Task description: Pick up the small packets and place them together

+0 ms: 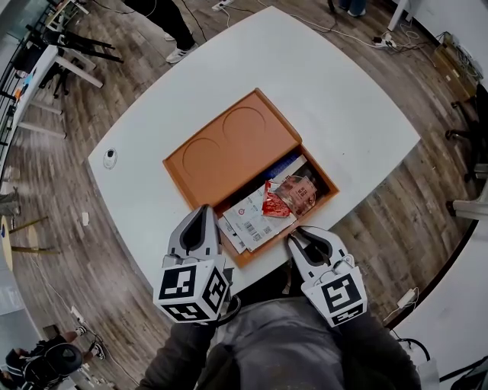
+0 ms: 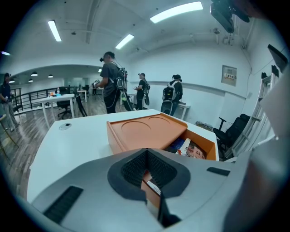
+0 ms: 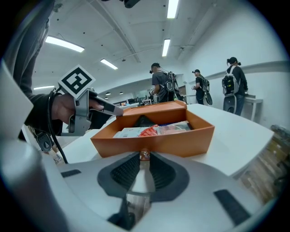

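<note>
I see three small packets lying in the open end of an orange box, just ahead of both sets of jaws. The nearest to the left jaws is a flat white packet with printed labels. Beside it, straight ahead of the right jaws, lies a crumpled red packet. Just beyond that is a clear packet with reddish contents and print. A dark blue flat thing lies under them, and I cannot make out what it is. The box's orange lid, with two round recesses, covers the far part of the box, beyond the packets.

The left gripper has its jaws together at the tips with nothing between them, and they sit at the near left corner of the box. The right gripper is at the near wall of the box. Its jaws stand a little apart and pinch a small brown piece at their tips. It is glossy but too small for me to name.

The box rests on a white table with rounded corners. A small round disc lies on it, well to the left of the left jaws. Around the table is a wood-plank floor. Far ahead of the jaws, several people stand in an open office with strip lights on the ceiling.
</note>
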Action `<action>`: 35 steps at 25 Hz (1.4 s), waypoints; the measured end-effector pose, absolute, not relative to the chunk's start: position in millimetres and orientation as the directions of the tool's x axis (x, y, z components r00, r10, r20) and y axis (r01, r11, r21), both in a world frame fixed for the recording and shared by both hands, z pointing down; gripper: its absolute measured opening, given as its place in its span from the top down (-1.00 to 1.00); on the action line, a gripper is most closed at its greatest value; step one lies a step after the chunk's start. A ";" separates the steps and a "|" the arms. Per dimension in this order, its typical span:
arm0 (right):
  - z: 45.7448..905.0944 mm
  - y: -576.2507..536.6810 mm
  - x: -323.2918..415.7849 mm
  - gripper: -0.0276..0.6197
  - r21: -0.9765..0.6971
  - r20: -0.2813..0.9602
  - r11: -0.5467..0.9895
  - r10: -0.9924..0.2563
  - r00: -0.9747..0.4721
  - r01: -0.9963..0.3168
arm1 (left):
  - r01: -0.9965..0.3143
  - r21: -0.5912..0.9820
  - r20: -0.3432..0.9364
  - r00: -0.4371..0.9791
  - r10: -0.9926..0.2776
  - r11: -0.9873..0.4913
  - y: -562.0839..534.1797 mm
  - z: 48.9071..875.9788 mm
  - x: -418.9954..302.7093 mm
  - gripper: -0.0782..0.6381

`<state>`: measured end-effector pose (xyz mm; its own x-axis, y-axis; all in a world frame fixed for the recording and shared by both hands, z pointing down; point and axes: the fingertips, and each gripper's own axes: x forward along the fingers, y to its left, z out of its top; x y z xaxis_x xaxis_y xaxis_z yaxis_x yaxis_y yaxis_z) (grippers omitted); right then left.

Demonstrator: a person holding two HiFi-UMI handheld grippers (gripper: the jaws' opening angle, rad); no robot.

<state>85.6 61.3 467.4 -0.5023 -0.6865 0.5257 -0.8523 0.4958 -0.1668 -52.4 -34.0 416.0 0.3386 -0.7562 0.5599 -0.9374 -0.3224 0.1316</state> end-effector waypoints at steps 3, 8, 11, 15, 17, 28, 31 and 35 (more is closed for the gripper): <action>466.7 61.3 85.8 0.69 -0.171 0.519 0.494 -0.690 -0.504 -0.853 | -0.937 0.126 0.556 0.339 -0.759 -0.326 -33.9 415.5 -51.9 0.79; 466.4 63.2 84.6 0.69 -0.173 0.519 0.499 -0.687 -0.509 -0.849 | -0.937 0.115 0.550 0.337 -0.764 -0.330 -31.7 414.6 -51.7 0.79; 471.7 65.1 84.5 0.64 -0.198 0.534 0.505 -0.663 -0.525 -0.840 | -0.938 0.102 0.551 0.330 -0.767 -0.330 -32.8 415.3 -51.3 0.79; 471.6 69.4 91.8 0.50 -0.196 0.563 0.489 -0.654 -0.506 -0.850 | -0.934 0.118 0.554 0.343 -0.759 -0.336 -29.0 411.7 -48.7 0.79; 462.3 71.4 95.3 0.50 -0.178 0.572 0.483 -0.658 -0.490 -0.857 | -0.929 0.131 0.555 0.357 -0.751 -0.345 -21.9 406.0 -46.0 0.79; 392.5 44.6 105.1 0.50 -0.025 0.527 0.536 -0.710 -0.467 -0.844 | -0.888 0.177 0.453 0.456 -0.766 -0.423 -2.8 354.8 -12.7 0.79; 392.6 36.7 96.7 0.50 -0.020 0.531 0.568 -0.691 -0.490 -0.823 | -0.888 0.183 0.447 0.458 -0.769 -0.422 -6.9 354.6 -9.0 0.79; 405.1 31.2 88.3 0.50 -0.034 0.556 0.598 -0.654 -0.513 -0.800 | -0.896 0.196 0.473 0.442 -0.762 -0.398 -8.4 368.5 -14.0 0.79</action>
